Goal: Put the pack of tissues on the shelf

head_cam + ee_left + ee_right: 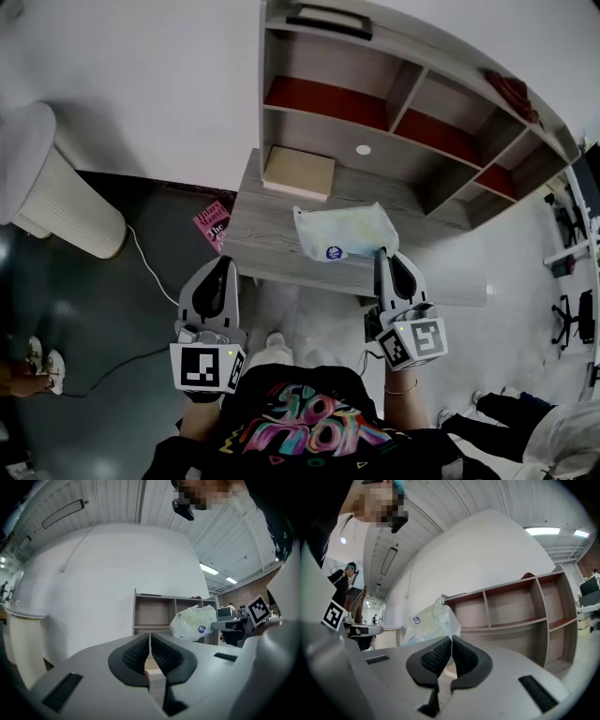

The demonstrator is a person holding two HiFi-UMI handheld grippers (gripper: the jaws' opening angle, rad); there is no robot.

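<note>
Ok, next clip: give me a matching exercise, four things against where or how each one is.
Things:
1. pack of tissues
2. left claw
3. pink book
4. tan box

Places or states:
A. lying flat on the desk, in front of the shelf
B. on the floor, beside the desk
C. pinched in the shut right claw
D. shut, nothing between its jaws

Pairs: 1-C, 2-D, 3-B, 4-A.
</note>
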